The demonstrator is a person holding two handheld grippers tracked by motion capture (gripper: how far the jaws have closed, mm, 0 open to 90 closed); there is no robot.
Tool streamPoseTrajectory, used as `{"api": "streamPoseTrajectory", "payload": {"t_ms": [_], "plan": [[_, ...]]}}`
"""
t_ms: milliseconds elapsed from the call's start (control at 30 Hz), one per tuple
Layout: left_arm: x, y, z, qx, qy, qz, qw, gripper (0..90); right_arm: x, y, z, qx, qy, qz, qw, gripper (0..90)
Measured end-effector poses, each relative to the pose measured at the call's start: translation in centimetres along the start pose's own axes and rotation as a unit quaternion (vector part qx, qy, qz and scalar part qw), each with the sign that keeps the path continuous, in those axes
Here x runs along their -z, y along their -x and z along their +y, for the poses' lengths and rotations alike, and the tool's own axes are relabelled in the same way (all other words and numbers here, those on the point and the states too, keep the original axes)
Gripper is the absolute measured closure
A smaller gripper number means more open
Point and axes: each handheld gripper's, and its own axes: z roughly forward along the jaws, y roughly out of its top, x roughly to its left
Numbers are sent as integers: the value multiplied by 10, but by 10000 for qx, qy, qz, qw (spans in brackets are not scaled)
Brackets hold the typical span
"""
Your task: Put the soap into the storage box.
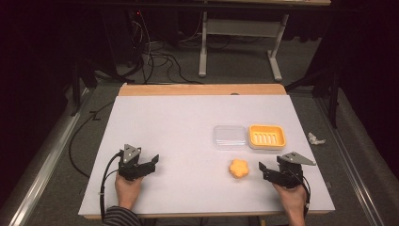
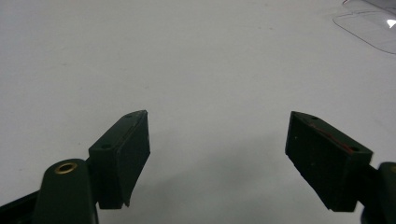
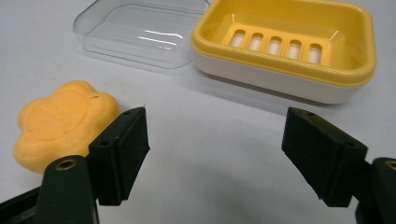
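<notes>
Above the white table [image 1: 188, 141], the high view shows a person holding two black grippers near the front edge, both with jaws spread and empty. An orange flower-shaped soap [image 1: 238, 168] lies just to the left of the right gripper [image 1: 264, 172] and close to its tips, while the left gripper [image 1: 151, 162] sits well apart from it, with bare tabletop between. Beyond the right gripper and slightly to its left rest a yellow soap dish [image 1: 267, 137] and, touching or nearly touching the dish's left side, a clear lid [image 1: 229, 136]. Seen from the left gripper view, the left gripper [image 2: 217, 140] holds its jaws wide over bare white surface, with a corner of the clear lid [image 2: 369, 28] far ahead and to its right. Seen from the right gripper view, the right gripper [image 3: 215, 140] is likewise spread wide and grips nothing; the soap [image 3: 60, 123] lies just outside its left jaw, partly hidden behind it, not between the two. The soap dish [image 3: 289, 70] stands ahead and a little right of the gap, its long axis across the view, with the lid [image 3: 140, 32] ahead and left. By this layout the right hand is much the nearer to the soap, and a pickup would likely call for shifting that gripper leftward first.
</notes>
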Motion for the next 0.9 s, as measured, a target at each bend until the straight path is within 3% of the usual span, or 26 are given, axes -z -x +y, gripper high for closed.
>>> {"api": "streamPoseTrajectory", "payload": {"t_ms": [733,900], "plan": [[0,0,0,20,14,-2,10000,224,-6,-40,11,548,-137,609,9965,288],[0,0,0,8,13,-4,10000,223,-13,-50,15,737,-297,814,9935,287]]}}
